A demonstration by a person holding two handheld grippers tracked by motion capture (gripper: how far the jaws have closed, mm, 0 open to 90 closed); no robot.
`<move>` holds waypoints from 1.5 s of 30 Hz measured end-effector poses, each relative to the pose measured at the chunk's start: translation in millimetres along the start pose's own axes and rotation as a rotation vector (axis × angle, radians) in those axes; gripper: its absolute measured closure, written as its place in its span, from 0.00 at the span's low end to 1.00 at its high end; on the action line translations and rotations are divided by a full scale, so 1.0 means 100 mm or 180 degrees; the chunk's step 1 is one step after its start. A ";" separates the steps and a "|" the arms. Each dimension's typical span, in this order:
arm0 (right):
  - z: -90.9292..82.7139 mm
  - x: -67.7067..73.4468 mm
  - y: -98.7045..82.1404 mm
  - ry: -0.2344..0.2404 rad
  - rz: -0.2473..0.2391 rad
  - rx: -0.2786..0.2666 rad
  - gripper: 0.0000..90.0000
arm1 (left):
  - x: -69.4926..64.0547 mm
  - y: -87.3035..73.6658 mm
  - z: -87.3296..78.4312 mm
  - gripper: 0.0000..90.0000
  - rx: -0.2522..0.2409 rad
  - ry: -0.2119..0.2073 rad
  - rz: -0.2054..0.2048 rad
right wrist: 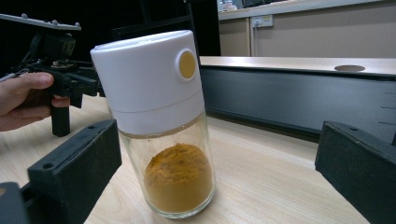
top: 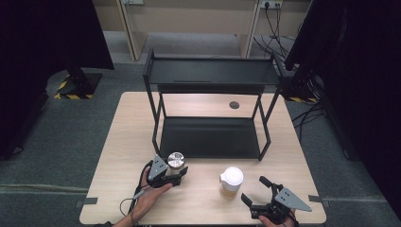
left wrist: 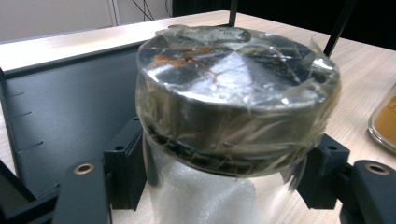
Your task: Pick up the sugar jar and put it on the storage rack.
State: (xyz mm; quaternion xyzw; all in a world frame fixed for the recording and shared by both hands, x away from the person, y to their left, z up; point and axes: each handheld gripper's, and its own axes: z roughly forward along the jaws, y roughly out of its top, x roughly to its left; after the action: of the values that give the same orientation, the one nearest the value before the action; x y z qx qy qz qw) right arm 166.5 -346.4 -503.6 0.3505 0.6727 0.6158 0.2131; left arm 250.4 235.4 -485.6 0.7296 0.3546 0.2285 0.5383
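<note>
Item: silver-lidded jar [left wrist: 236, 93], standing upright on table [top: 123, 142], just in front of rack's lower shelf [top: 208, 137]. Left gripper [top: 174, 174] gripping it: jaws clamping glass body just below taped lid, long axis vertical.

Item: white-capped spice jar [right wrist: 161, 121], orange powder inside, upright, sitting between right gripper [top: 259, 191] jaws; jaws standing wide, not touching. Right hand lying nearer this jar, left hand nearer silver one.

Surface: pale wood tabletop, black two-tier rack [top: 213, 71] at rear. Room: grey floor, dark curtains both sides.

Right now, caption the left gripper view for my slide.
Left gripper jaws clamp a silver-lidded jar beside the black shelf.
</note>
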 end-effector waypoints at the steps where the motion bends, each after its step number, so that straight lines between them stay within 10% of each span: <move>1: 0.00 0.00 0.00 0.0002 0.0001 -0.0002 0.01 | 0.00 0.00 0.00 0.34 -0.0005 0.0004 0.0007; 22: 0.00 -0.01 -0.01 -0.0002 0.0022 -0.0001 0.01 | 0.01 0.20 -0.14 0.35 -0.0079 -0.0080 -0.0057; 45: 0.00 -0.01 -0.01 -0.0001 0.0046 -0.0002 0.01 | 0.16 0.81 -0.34 0.35 -0.0275 -0.0285 0.0015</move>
State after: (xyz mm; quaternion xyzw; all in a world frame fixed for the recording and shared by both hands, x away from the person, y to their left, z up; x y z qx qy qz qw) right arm 167.2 -347.5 -504.7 0.3554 0.6699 0.6175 0.2089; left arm 258.2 255.1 -399.1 0.7159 0.3183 0.2120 0.5842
